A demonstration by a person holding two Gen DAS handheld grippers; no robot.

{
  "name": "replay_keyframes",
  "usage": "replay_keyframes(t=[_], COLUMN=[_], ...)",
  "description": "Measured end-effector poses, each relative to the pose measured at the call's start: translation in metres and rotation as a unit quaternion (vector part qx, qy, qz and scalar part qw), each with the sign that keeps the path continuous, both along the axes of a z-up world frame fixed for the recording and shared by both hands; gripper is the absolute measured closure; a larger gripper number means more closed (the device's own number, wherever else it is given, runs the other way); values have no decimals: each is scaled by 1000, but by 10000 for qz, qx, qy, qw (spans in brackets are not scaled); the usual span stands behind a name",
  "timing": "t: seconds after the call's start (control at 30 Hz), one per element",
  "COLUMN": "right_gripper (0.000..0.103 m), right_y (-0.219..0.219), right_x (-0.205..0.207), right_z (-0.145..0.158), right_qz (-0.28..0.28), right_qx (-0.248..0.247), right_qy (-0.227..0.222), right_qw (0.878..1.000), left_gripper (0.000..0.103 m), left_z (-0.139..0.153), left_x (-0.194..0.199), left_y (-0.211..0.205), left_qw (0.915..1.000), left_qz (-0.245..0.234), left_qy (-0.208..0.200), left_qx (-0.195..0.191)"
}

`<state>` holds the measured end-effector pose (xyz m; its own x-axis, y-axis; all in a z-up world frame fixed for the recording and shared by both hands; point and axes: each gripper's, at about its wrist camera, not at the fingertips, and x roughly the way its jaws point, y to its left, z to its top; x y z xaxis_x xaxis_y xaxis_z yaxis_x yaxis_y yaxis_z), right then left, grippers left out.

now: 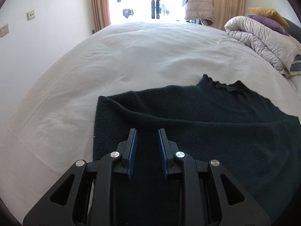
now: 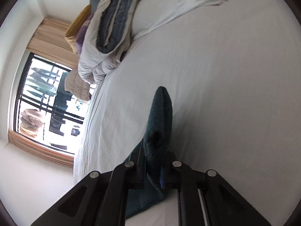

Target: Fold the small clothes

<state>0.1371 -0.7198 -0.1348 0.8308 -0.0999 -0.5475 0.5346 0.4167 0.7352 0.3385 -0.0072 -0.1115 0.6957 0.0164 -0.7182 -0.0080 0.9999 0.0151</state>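
— Left tongs (image 1: 146, 131) nearest, narrowly parted, sweater (image 1: 207, 122) dark in the gap. Pinching or just hovering? Can't tell.

— And right tongs (image 2: 156, 146)?

— Clamped on a fold of sweater, cloth poking out past the tips, raised off bed (image 1: 131, 47).

— Rest of sweater?

— Spread flat on the near part of bed, collar pointing away, one soft ridge across the chest.

— Risks from here?

— Three, probably. Thick knit slipping from so small a bite, if pulled fast. Whole body dragged sideways instead of folding over, with nothing surely pinning the other side. Crooked fold baked in by that ridge, unless smoothed first.

— Count, big to small?

— One bed. One rolled duvet (image 1: 263, 35) at the head. One pale cloth (image 2: 188, 1) on the far side, seen in right view only. One sweater. One puffy jacket (image 1: 199, 5) by the window. Two cushions (image 1: 269, 12), yellow and purple. Two sockets (image 1: 31, 15) on the wall. Two tongs.
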Motion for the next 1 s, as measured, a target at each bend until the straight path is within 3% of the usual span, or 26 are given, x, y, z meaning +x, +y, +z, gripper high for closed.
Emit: replay_keyframes(t=[0.07,0.13,0.23,0.3,0.4,0.47,0.6,0.73,0.8,0.87,0.93,0.97,1.0], right_gripper=[90,90,90,90,90,90,90,90,90,90,90,90,89], right_y=[23,48,97,136,199,238,305,360,387,411,422,429,436], right_x=[12,25,48,65,91,109,136,148,156,160,165,166,168], right_z=[26,47,77,92,106,107,95,94,93,87,76,70,64], right_qz=[275,553,1015,1392,1971,2304,2835,3151,3280,3430,3582,3654,3723], right_qx=[-402,-660,-1129,-1428,-1978,-2276,-2518,-2853,-3111,-3236,-3249,-3235,-3212], right_qy=[-37,-111,-157,-179,-93,19,207,251,308,304,258,234,246], right_qw=[9988,9962,9883,9797,9602,9461,9251,9048,8915,8813,8749,8725,8704], left_gripper=[81,81,81,81,81,82,81,78,58,30,15,12,12], left_z=[20,34,34,21,-25,-46,-32,-15,-17,-17,-19,-19,-18], left_x=[-16,-28,-35,-34,-16,-12,-9,-12,-2,6,15,20,23], left_y=[-18,-54,-110,-134,-148,-137,-123,-76,-56,-38,-27,-25,-26], left_qw=[9977,9902,9733,9667,9686,9639,9600,9436,9253,8979,8680,8605,8593], left_qz=[-250,-891,-1802,-2059,-1921,-1778,-1782,-1473,-1346,-1216,-1254,-1319,-1407], left_qy=[-165,-203,-30,133,759,833,924,730,930,997,1201,1331,1449], left_qx=[-602,-1052,-1420,-1514,-1386,-1799,-1952,-2874,-3422,-4112,-4652,-4738,-4699])
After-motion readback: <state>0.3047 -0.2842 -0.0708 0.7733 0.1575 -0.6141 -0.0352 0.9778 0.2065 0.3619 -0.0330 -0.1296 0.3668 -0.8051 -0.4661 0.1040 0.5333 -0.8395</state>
